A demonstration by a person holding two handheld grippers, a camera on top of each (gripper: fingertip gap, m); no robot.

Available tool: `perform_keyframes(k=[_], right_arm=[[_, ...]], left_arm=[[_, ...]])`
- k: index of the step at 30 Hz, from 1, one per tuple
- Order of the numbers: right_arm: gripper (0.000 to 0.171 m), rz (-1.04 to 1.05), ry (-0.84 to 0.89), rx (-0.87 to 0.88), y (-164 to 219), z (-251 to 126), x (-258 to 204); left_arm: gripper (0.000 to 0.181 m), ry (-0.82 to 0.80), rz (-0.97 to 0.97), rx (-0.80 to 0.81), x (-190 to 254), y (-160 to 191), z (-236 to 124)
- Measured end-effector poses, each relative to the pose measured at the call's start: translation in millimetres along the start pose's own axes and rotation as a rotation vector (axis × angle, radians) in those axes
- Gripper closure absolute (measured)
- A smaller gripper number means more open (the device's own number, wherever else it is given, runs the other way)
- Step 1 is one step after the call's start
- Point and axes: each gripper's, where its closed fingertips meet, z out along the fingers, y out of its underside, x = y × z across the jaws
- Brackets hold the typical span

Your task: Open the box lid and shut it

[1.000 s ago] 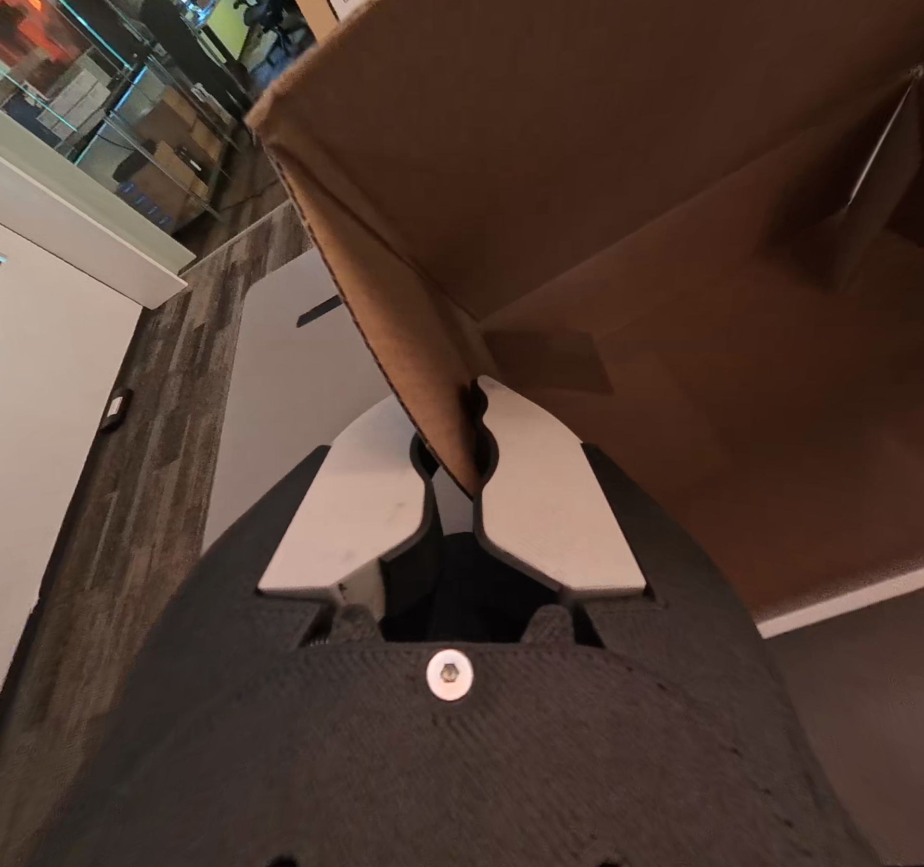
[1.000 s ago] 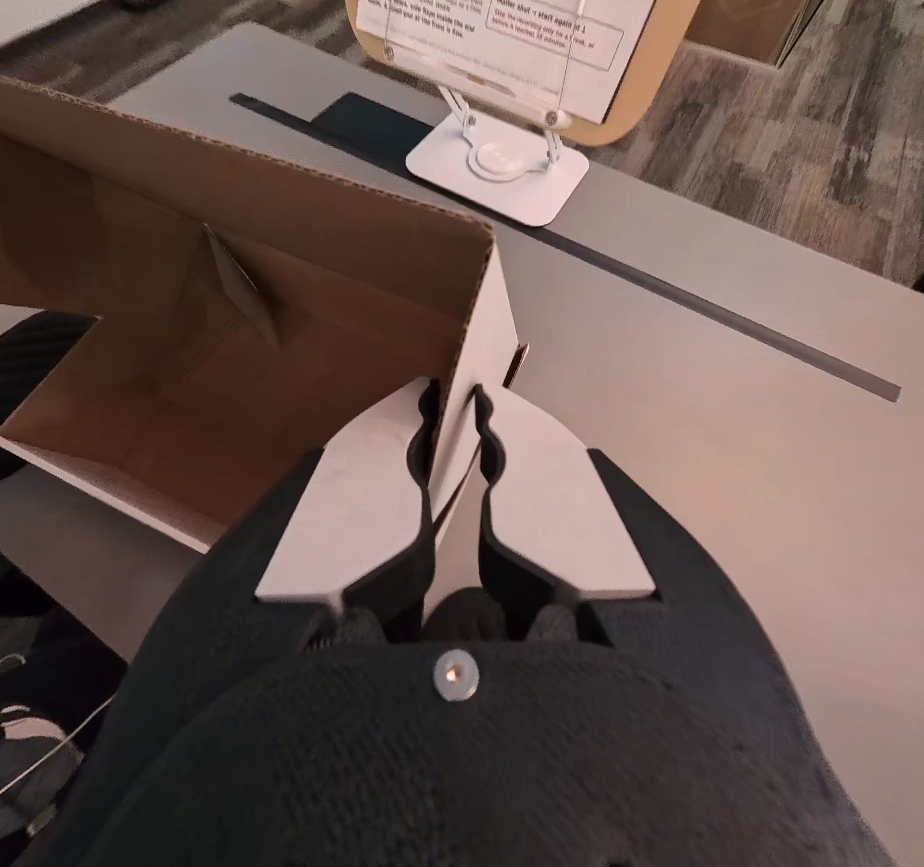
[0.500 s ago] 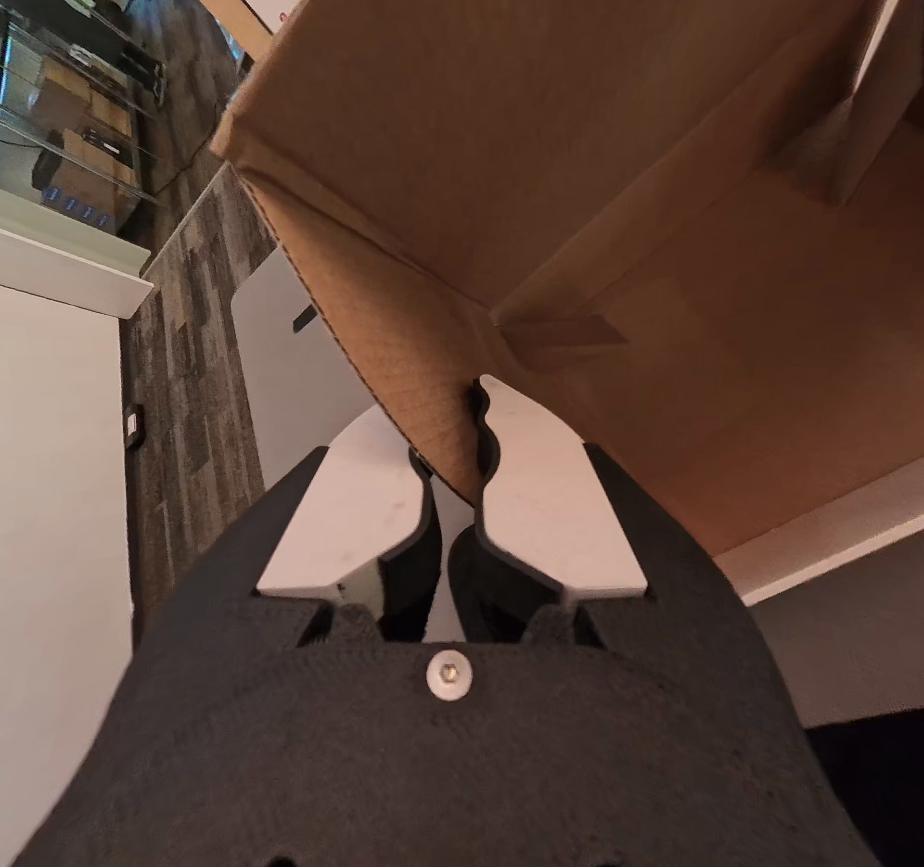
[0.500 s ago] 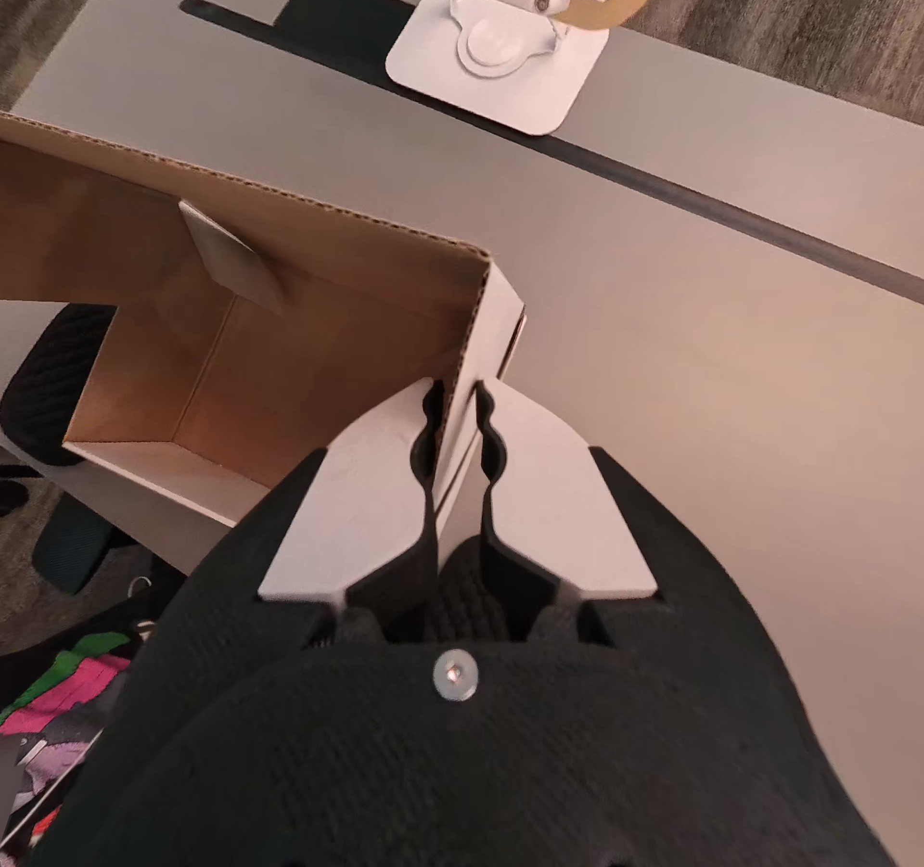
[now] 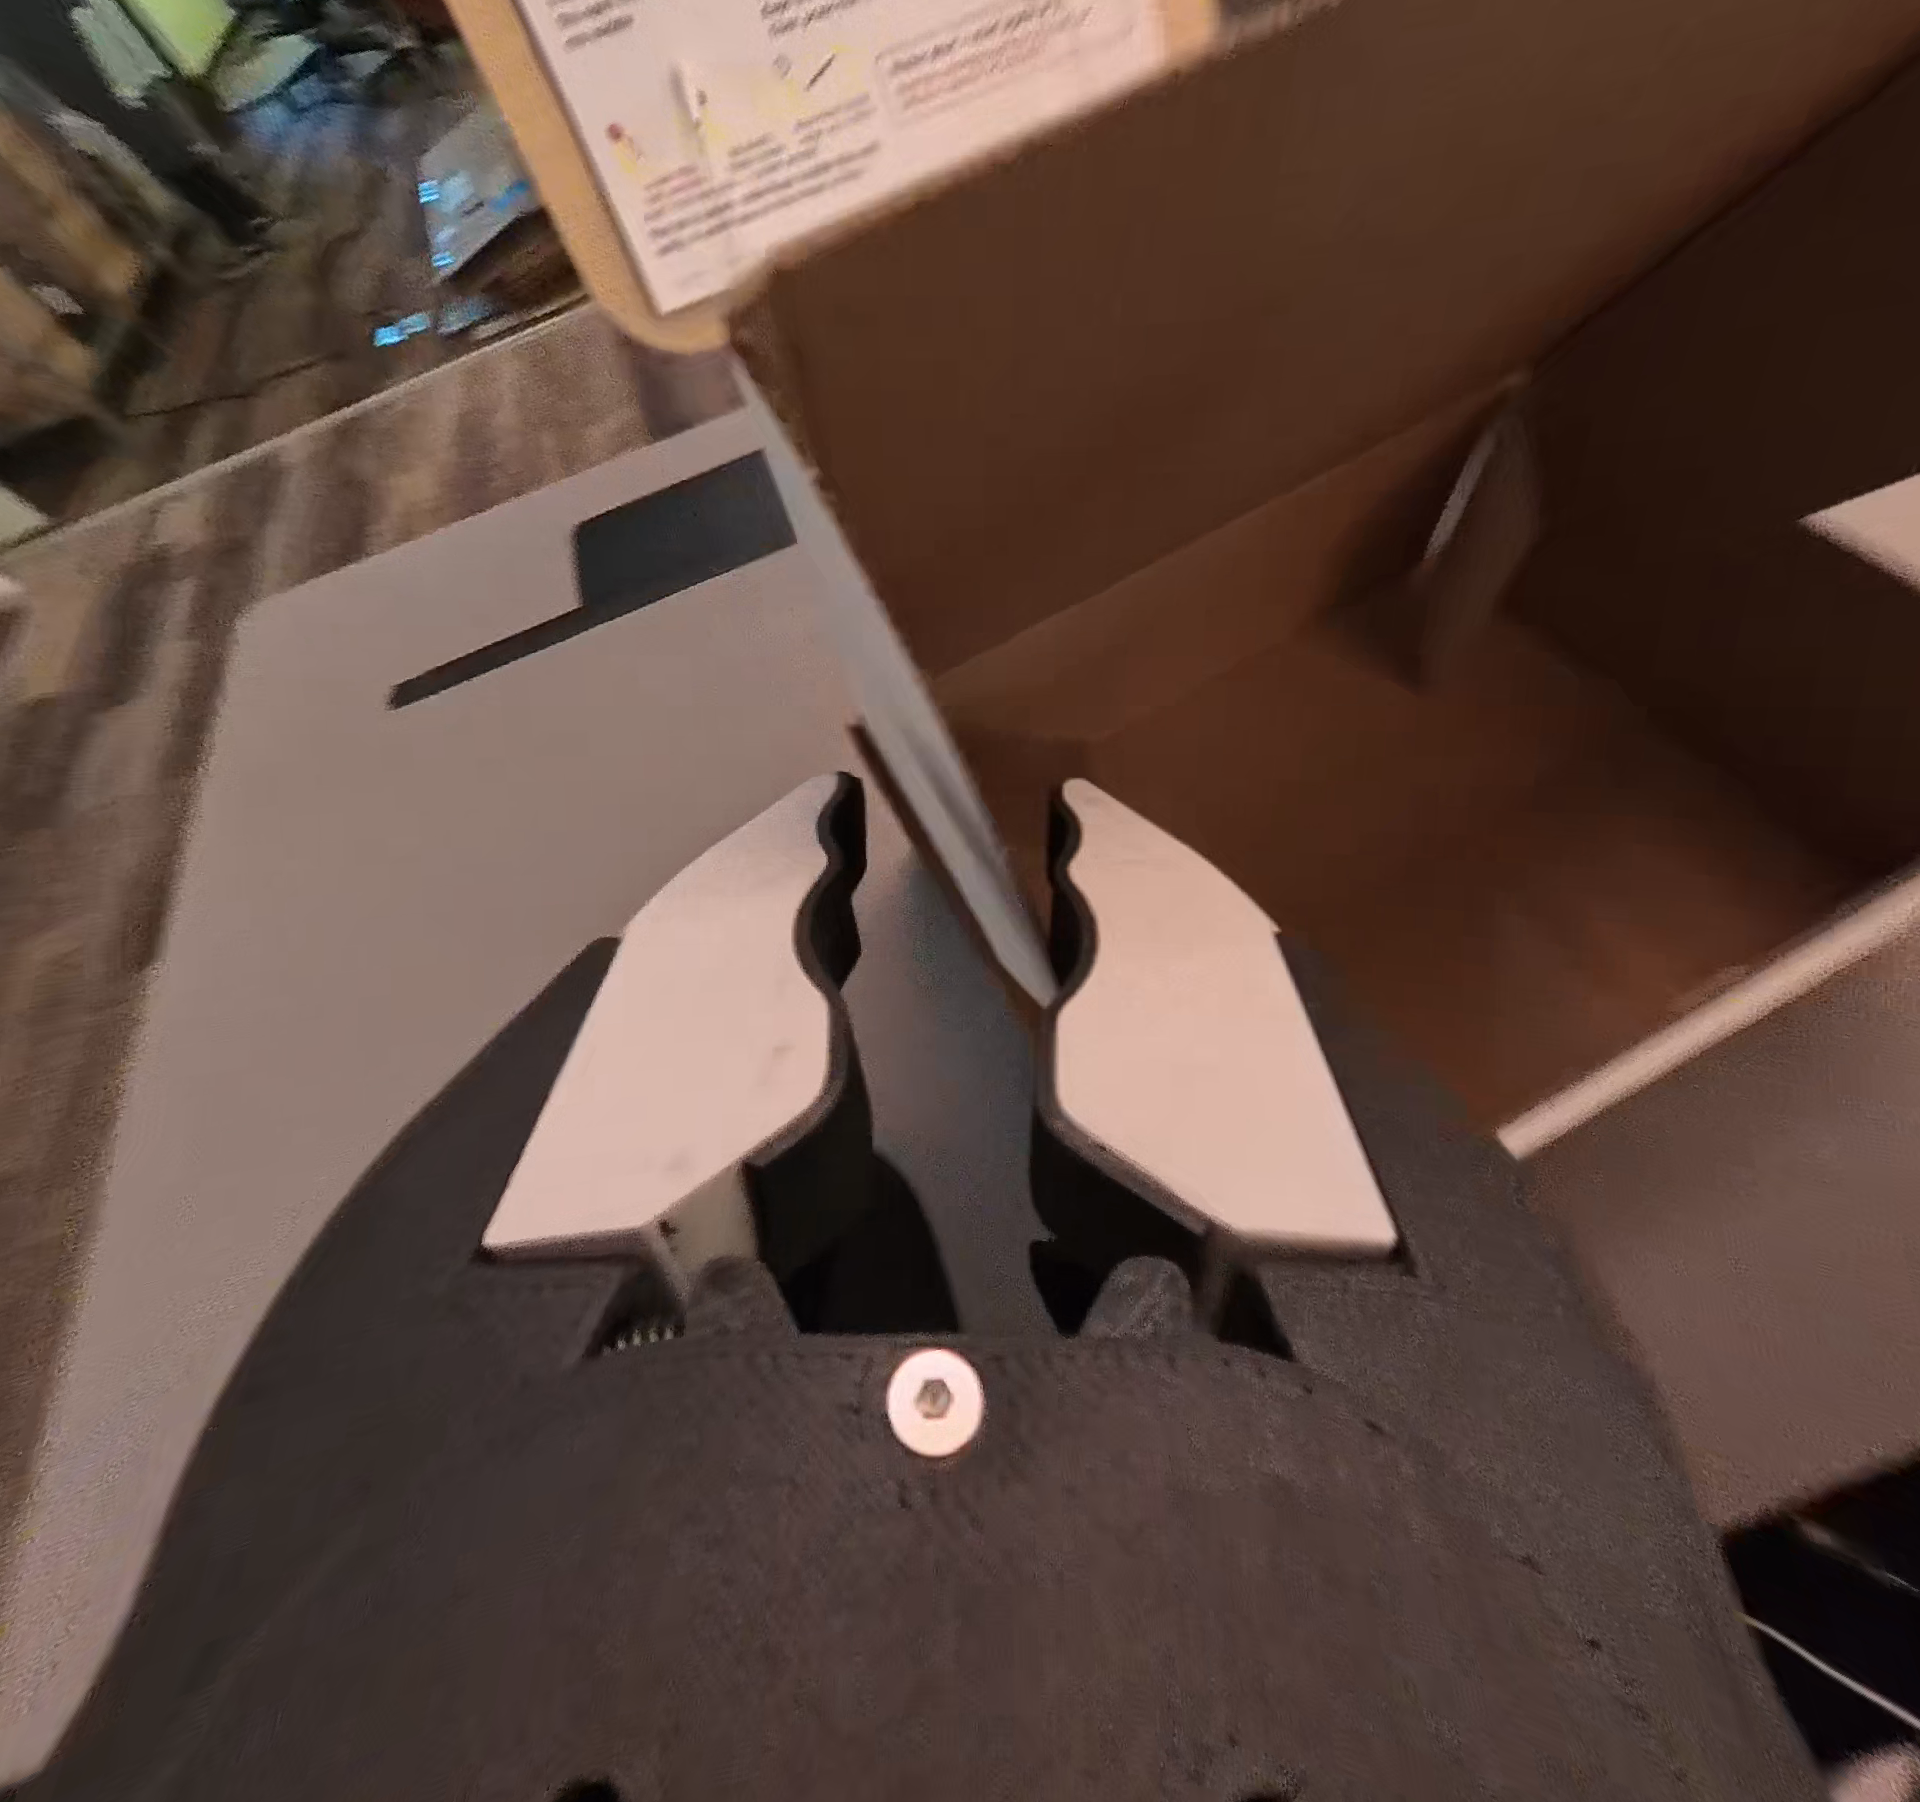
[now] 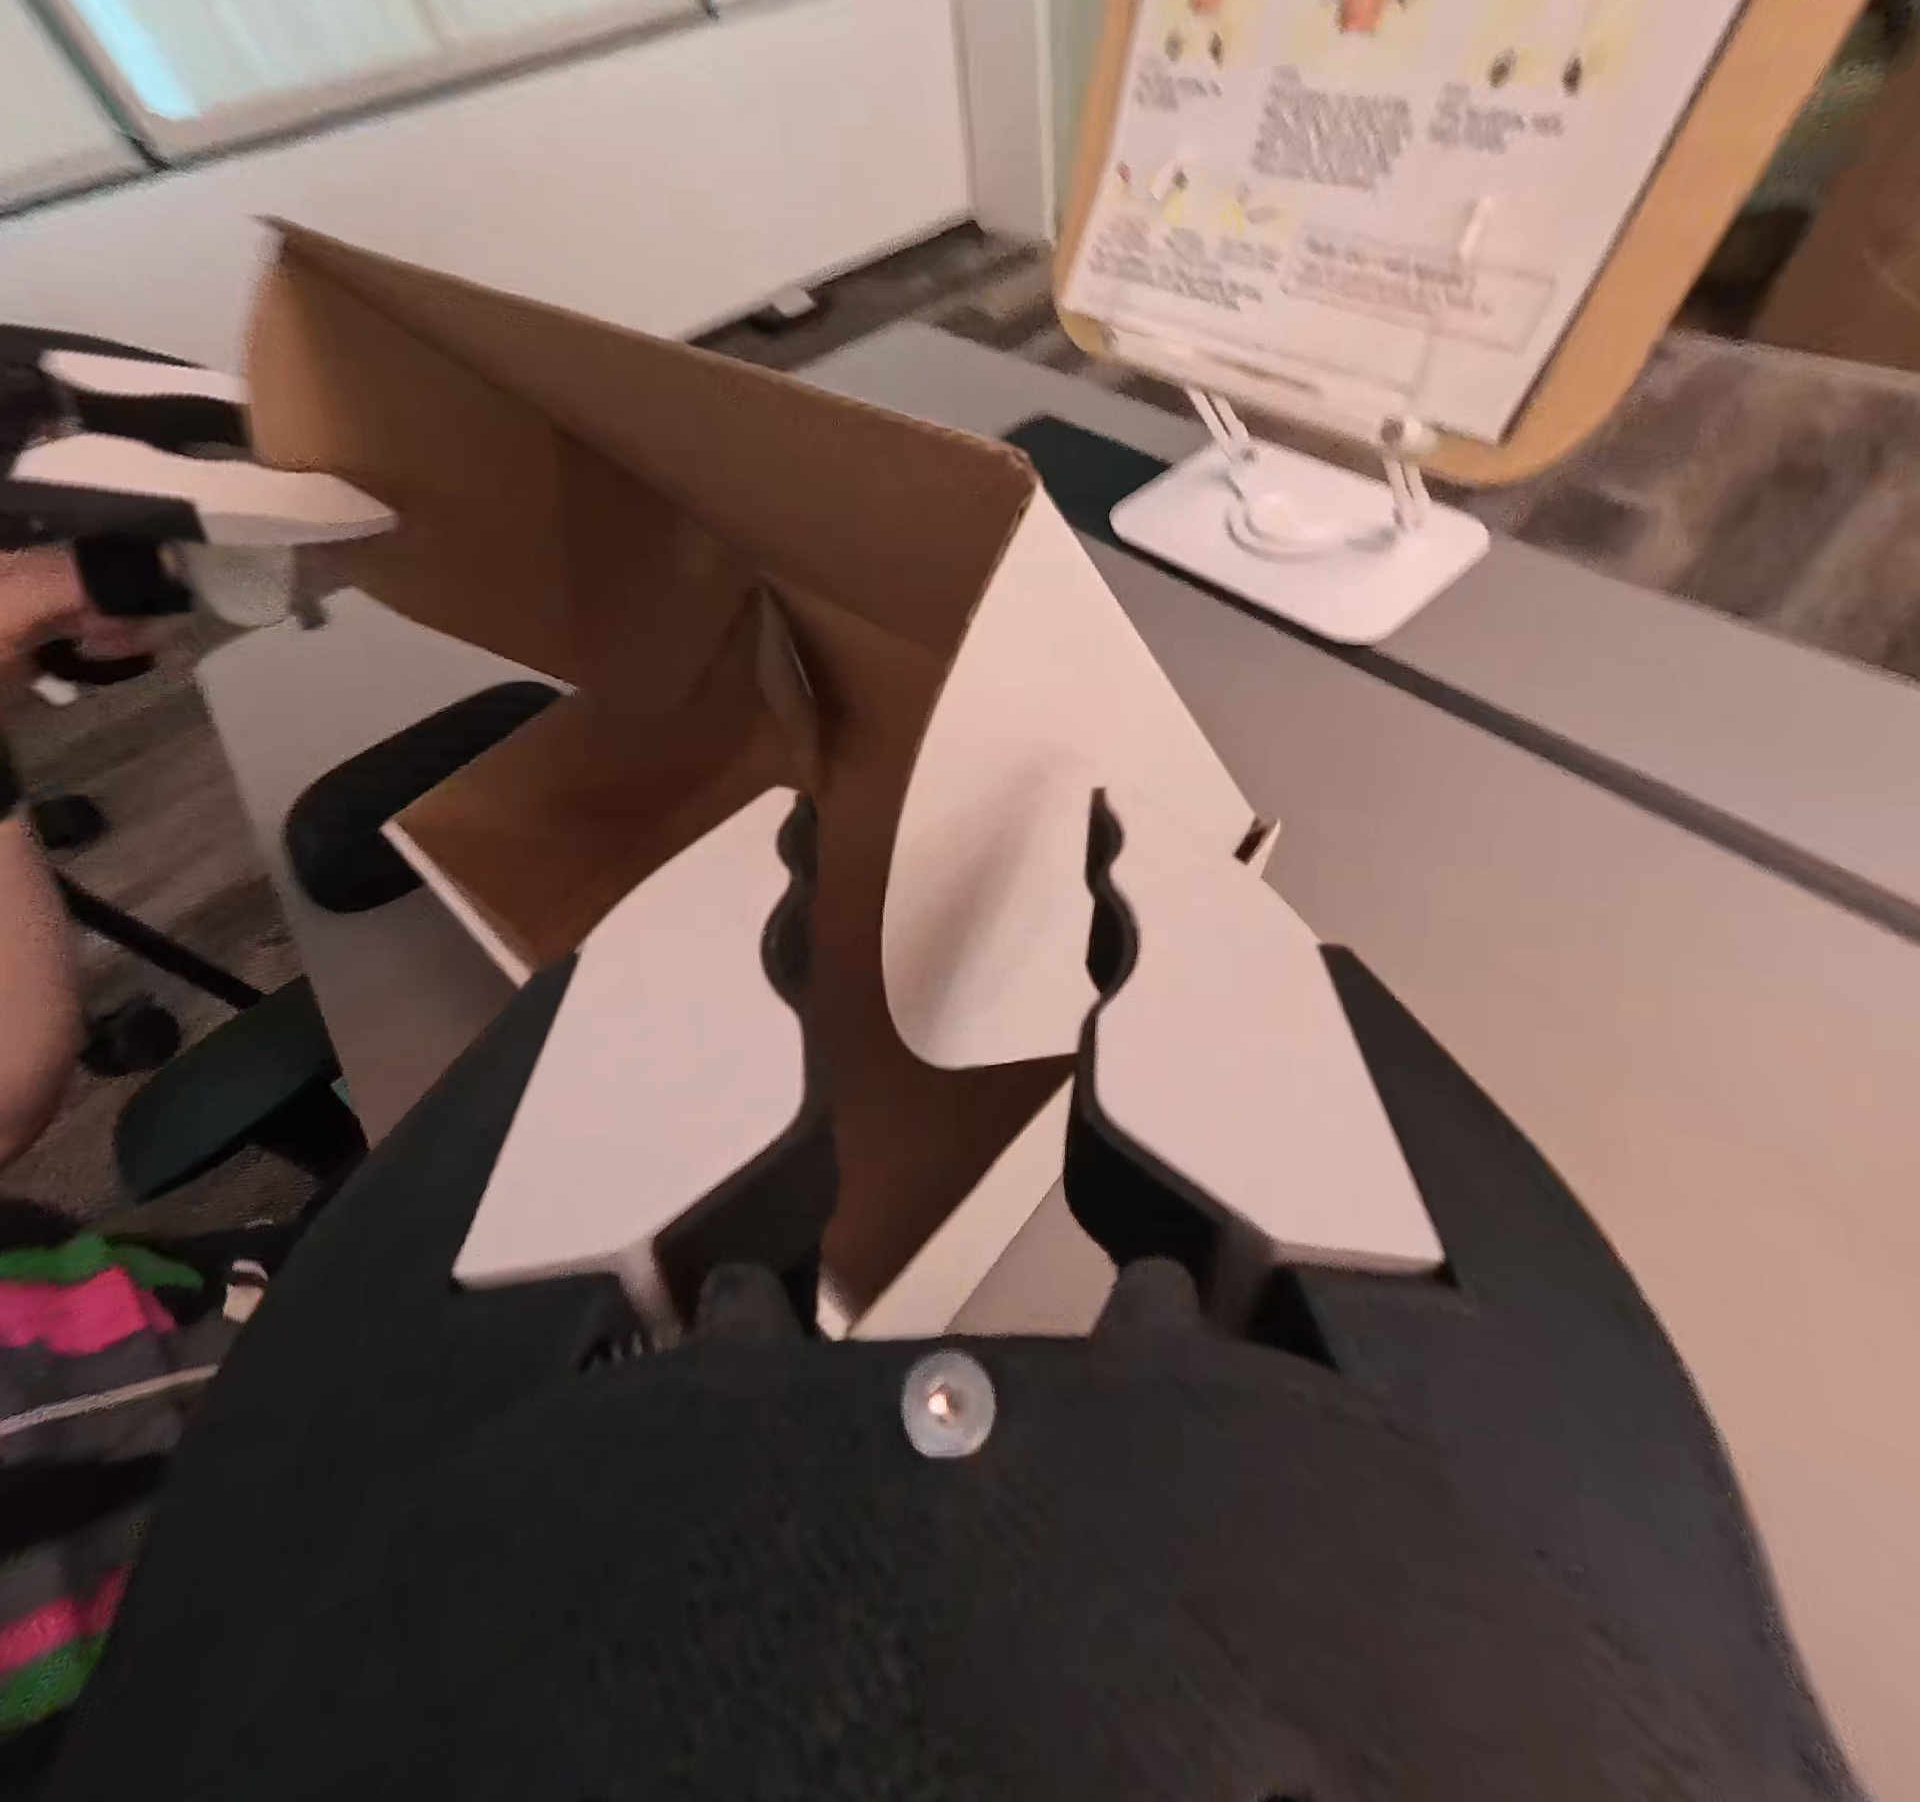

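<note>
The cardboard box, brown inside and white outside, stands open on the grey table, with its lid raised. My left gripper is open. The box's left side flap runs edge-on between its fingers and lies against the right one. My right gripper is open around the white right side flap, with a gap on both sides. The left gripper also shows in the right wrist view at the lid's far left corner.
An instruction board on a white stand stands behind the box; it also shows in the left wrist view. The grey table has a dark slot. A black office chair and a person's arm are at the left.
Both grippers were shut on the box's side flaps and are now open. Both views have tilted up, and the box's lid stands higher.
</note>
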Motion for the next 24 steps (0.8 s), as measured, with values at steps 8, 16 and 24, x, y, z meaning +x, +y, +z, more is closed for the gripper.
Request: perform_keyframes(k=[8, 16, 24], right_arm=[[0.166, -0.38, 0.03, 0.467, 25, -59, 87], [0.164, -0.191, -0.073, 0.132, 95, 51, 106], [0.152, -0.306, -0.055, -0.163, 143, 86, 62]], left_arm=[[0.155, 0.695, -0.473, 0.224, -20, 12, -22], [0.166, 1.024, -0.652, 0.528, -48, -10, -44], [0.181, 0.538, -0.504, -0.189, -98, 109, 105]])
